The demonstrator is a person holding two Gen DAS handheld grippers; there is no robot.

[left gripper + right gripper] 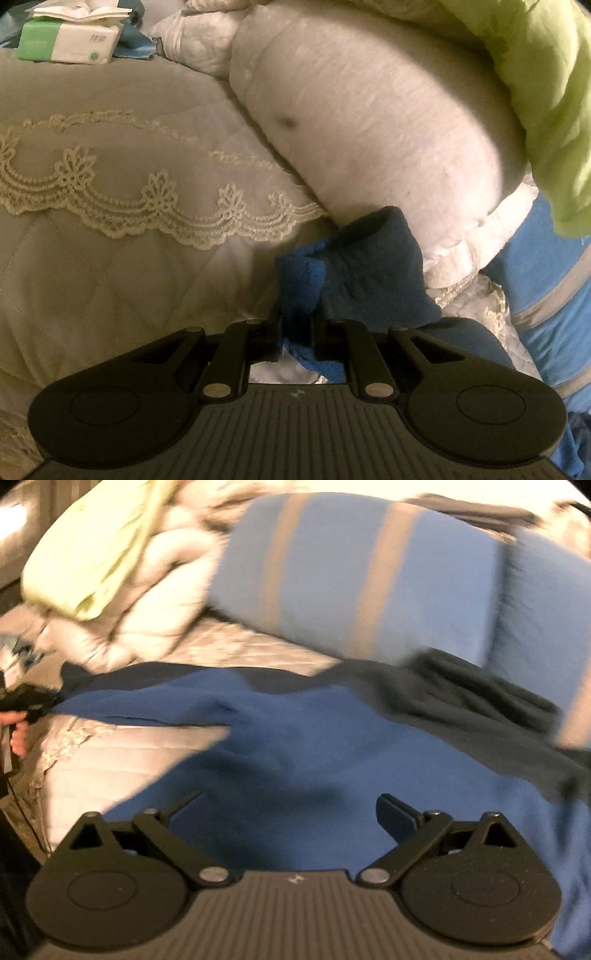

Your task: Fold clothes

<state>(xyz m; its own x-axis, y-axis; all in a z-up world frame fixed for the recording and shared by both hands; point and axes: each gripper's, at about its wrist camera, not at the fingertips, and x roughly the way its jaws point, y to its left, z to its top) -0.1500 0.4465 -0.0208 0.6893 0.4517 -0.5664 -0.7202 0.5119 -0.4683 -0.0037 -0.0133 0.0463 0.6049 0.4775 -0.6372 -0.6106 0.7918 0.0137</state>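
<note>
Quilted bedspread (110,280) with a lace band serves as the work surface. Striped blue pillow (362,579), white pillow (369,122) and a green cloth (546,92) are heaped at the far side.

Blue garment (295,746) is spread across the bed, one long part drawn out toward the far left; a dark layer lies along its far edge. No fold is seen yet; judged early, most of the folding left.

Left gripper (300,332) is clamped on a bunched blue end of the garment. Right gripper (291,812) is held with jaws wide apart just above the cloth, nothing between them.

Open quilt is available at left; pillows crowd the far edge. Tissue box (70,44) sits well apart.
</note>
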